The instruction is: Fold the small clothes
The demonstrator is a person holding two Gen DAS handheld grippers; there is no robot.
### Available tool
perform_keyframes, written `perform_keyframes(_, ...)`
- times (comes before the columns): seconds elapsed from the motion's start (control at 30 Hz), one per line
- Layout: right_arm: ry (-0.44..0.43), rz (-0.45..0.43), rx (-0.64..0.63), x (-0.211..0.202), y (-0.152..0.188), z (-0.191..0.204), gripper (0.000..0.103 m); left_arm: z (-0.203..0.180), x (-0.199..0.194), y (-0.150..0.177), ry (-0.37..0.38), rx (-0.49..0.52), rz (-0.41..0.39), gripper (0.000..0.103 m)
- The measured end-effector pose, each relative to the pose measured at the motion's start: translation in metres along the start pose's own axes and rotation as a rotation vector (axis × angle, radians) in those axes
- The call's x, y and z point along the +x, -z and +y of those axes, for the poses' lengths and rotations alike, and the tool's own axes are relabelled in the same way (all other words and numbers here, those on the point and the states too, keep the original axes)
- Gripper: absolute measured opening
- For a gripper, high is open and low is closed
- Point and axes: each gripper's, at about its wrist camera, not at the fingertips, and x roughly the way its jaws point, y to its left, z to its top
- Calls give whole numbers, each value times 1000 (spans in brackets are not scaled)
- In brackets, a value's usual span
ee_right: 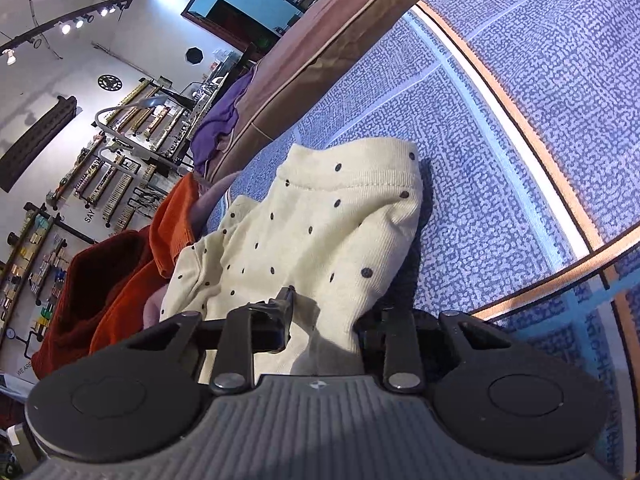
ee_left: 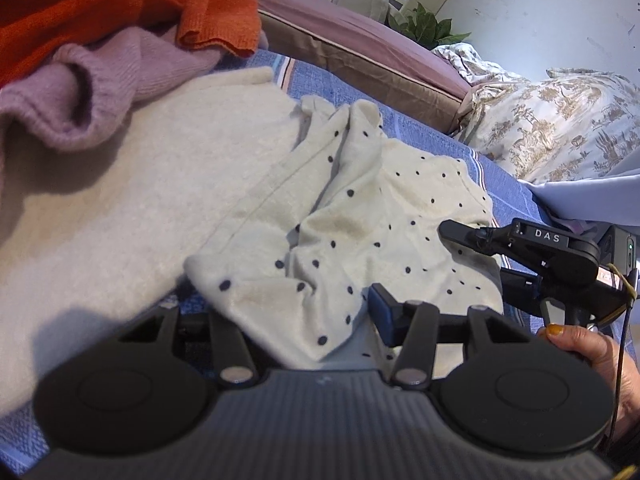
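A small cream garment with dark polka dots (ee_left: 360, 216) lies crumpled on the blue patterned bedspread (ee_left: 432, 128). In the left wrist view my left gripper (ee_left: 296, 320) has the garment's near edge bunched between its fingers, with the blue pad (ee_left: 380, 312) pressed against the cloth; it is shut on it. My right gripper (ee_left: 476, 256) comes in from the right, held by a hand (ee_left: 584, 356), its jaws closed over the garment's right edge. In the right wrist view the same garment (ee_right: 312, 220) fills the gap of my right gripper (ee_right: 328, 320).
A fluffy cream sweater (ee_left: 120, 208) lies left of the garment, with a pink sweater (ee_left: 80, 92) and an orange one (ee_left: 80, 4) piled behind it. A brown-pink cushion (ee_left: 352, 40) borders the far side. Printed bedding (ee_left: 560, 128) sits at the right.
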Motion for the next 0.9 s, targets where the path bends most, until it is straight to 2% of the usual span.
perform_keyframes(0.1,10,5,-13,0,-2,3,46,-3,1,2,-17,18,-4,47)
perform_keyframes(0.17,32,7,-22,2,-3,5,31,-6,2,2,-32,42,-3,44)
perform_keyframes(0.23,67,6,-41,3,-5,5,23,-7,2,1,-41,48,4,38)
perform_keyframes(0.47,159,-14,-204,-3,-1,31,16,-20,-7,-3,-56,109,16,23)
perform_keyframes(0.6,140,-61,-219,-22,0,41,13,-33,-23,-1,-46,140,-7,21)
perform_keyframes(0.73,115,-76,-271,-47,-5,56,13,-58,-46,4,1,149,-42,20)
perform_keyframes(0.9,115,-126,-301,-104,-17,64,13,-107,-67,15,79,202,-61,20)
